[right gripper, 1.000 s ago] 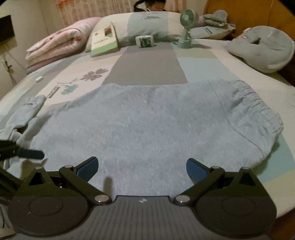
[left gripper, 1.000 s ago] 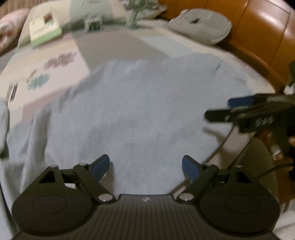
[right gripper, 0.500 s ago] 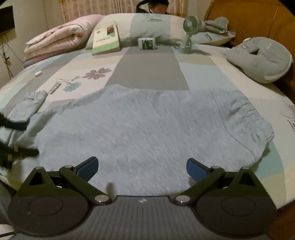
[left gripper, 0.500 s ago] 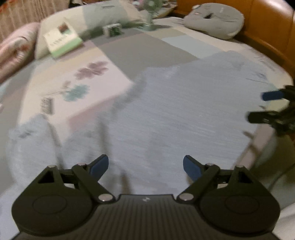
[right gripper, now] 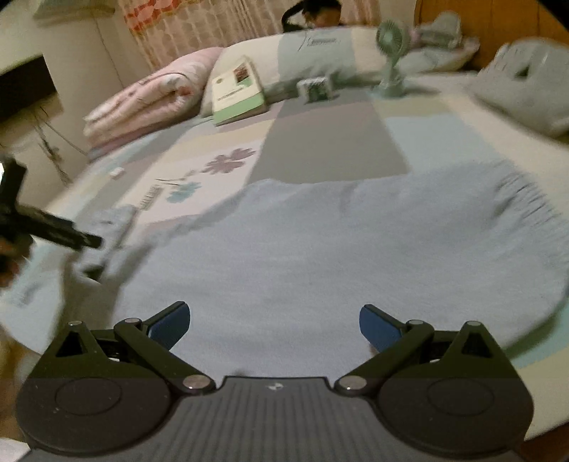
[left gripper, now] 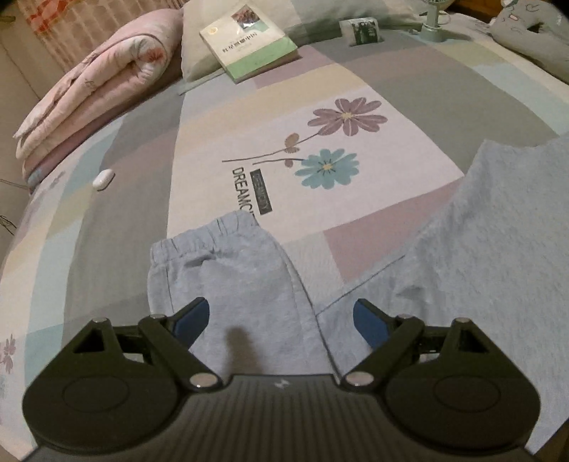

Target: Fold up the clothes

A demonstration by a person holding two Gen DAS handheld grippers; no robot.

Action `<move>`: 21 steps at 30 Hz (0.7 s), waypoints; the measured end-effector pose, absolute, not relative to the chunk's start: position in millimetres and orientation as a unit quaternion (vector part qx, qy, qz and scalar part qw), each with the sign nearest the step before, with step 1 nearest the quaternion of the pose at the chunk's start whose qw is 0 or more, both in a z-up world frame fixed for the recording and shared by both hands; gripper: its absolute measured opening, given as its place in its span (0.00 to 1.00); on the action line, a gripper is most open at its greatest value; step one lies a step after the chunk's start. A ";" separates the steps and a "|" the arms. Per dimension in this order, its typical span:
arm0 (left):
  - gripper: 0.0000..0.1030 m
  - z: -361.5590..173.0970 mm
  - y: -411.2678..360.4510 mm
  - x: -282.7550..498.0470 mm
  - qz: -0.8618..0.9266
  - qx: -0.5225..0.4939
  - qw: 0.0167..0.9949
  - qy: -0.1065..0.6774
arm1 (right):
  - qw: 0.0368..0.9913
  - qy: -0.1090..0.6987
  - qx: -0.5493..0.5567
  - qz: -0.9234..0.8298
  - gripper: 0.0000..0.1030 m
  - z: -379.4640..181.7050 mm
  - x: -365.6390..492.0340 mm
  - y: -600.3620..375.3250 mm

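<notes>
Both grippers gaping with nothing in them – left gripper [left gripper: 281, 320] hangs right over the sweatpants' elastic leg cuff [left gripper: 206, 238], right gripper [right gripper: 274, 325] above the seat – I'd pinch that cuff's edge cleanly, both layers.

A bed with a patchwork flower-print sheet [left gripper: 220, 135] fills the room; orange wooden headboard [right gripper: 498, 28], patterned curtains [right gripper: 199, 28], pale wall [right gripper: 81, 67], dim warm light.

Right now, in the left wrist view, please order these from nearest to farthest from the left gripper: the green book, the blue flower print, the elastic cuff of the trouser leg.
1. Elastic cuff, just ahead of the left gripper.
2. Blue flower print, middle of the bedspread.
3. Green book, far end, against the pillow.
</notes>
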State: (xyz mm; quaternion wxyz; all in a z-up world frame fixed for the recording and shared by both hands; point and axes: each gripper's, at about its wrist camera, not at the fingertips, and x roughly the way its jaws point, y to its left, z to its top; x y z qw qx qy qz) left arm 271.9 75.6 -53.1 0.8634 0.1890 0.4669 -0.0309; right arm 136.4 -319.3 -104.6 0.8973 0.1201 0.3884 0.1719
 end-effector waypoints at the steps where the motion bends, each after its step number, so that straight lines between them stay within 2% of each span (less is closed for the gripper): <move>1: 0.85 -52.6 79.2 268.6 -0.033 0.191 0.863 0.466 | 0.889 0.395 0.136 0.186 1.00 -104.9 142.1 -317.8; 7: 0.86 -39.6 115.7 233.4 -0.072 0.179 0.872 0.451 | 0.840 0.422 0.186 0.285 1.00 -96.0 180.5 -274.0; 14: 0.88 -33.6 186.0 199.0 -0.118 0.144 0.875 0.447 | 0.783 0.448 0.192 0.387 1.00 -79.3 249.3 -168.5; 21: 0.88 -45.8 236.7 174.4 -0.113 0.141 0.877 0.446 | 0.720 0.510 0.241 0.403 1.00 -121.5 331.2 -75.4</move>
